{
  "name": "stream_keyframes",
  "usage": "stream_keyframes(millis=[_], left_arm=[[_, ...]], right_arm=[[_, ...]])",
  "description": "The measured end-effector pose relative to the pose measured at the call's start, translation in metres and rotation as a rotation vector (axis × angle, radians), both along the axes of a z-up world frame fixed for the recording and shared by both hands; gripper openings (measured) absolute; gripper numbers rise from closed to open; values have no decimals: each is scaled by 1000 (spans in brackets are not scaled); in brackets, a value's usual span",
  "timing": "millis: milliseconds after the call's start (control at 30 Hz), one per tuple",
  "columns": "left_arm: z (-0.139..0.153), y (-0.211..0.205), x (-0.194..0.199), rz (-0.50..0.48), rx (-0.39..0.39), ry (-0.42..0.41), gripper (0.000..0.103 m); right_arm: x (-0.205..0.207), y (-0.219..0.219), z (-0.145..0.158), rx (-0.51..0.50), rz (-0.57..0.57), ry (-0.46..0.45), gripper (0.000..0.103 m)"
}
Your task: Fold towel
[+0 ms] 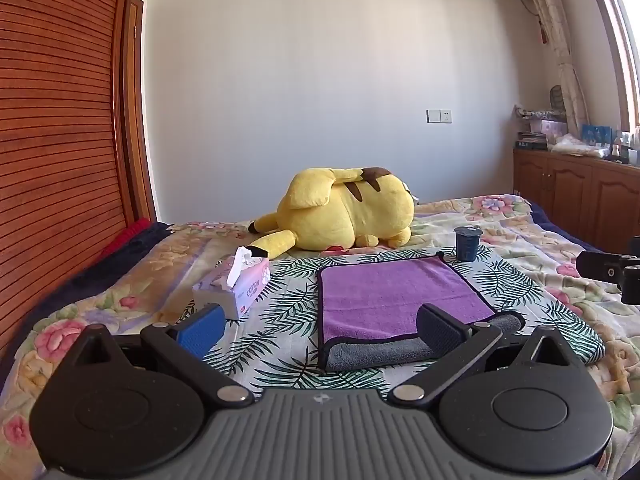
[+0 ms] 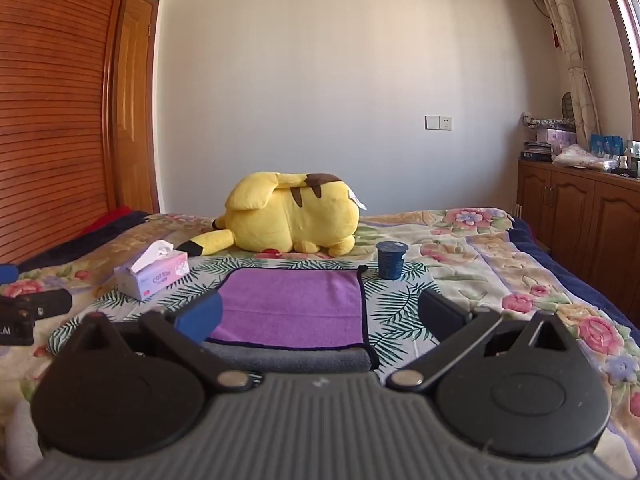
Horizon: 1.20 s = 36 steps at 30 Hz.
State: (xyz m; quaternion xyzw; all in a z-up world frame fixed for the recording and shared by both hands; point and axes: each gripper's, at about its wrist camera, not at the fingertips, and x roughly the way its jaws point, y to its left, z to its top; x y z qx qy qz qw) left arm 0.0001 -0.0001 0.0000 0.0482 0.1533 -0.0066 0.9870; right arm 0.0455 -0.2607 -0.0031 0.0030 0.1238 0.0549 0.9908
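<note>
Purple towel [image 1: 394,296] folded on bed [image 1: 516,236], left gripper [image 1: 320,326] and right gripper [image 2: 320,314] jaws wide, empty

Both wrist views low, facing towel [image 1: 392,300] closely.

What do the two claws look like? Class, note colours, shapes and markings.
The left claw and right claw look alike: black linkage arms with silver pivot discs, two round black housings, a ribbed grey body bearing a small logo, one blue finger pad and one black.
</note>
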Motion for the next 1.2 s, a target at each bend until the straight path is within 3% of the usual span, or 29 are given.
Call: stream_keyframes(millis=[1200], left_arm=[[0, 0, -1, 0, 3, -8, 86]], right_arm=[[0, -1, 0, 1, 0, -3, 103]])
